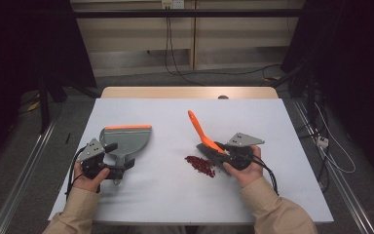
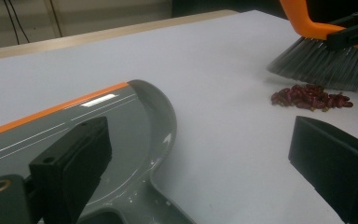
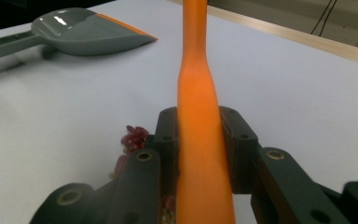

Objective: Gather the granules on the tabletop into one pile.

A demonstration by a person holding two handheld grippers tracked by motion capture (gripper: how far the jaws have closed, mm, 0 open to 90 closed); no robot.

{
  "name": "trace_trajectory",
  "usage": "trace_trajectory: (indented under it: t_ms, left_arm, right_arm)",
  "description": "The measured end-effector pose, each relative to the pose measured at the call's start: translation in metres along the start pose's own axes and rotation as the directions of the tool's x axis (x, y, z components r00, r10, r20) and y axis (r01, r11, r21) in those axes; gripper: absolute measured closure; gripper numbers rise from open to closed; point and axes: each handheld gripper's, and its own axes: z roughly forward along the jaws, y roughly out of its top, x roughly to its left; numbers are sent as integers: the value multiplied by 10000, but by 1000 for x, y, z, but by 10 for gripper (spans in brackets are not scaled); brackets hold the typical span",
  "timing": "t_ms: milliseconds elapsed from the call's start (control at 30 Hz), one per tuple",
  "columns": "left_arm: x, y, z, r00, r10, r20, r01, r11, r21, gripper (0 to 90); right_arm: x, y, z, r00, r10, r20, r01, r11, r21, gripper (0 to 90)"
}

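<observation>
both hands sit low: my right gripper (image 1: 230, 155) clamps the orange brush (image 1: 202, 134) over the beans (image 1: 200, 165); at nine o'clock my left gripper (image 1: 108, 161), jaws wide, straddles the dustpan (image 1: 126, 139) handle, ready to catch them

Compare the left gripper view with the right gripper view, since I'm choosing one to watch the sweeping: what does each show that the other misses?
The left gripper view alone shows the brush's grey bristles just above the pile, with its own black jaws wide apart. The right gripper view alone shows the right gripper clamped on the orange plastic brush handle. Both share the small pile of dark red beans, the grey dustpan with an orange lip and the white table.
</observation>
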Motion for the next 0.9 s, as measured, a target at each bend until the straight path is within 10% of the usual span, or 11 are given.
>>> trace_trajectory:
  t_ms: [433, 900]
  left_arm:
    - [1, 0, -1, 10000, 31, -10, -31, 10000, -4, 56]
    - [-2, 3, -4, 9999, 49, 166, -46, 9998, -209, 56]
  right_arm:
    - [11, 14, 21, 9995, 310, 36, -310, 9993, -220, 713]
    - [0, 17, -3, 9817, 1023, 1604, -1054, 9944, 107, 713]
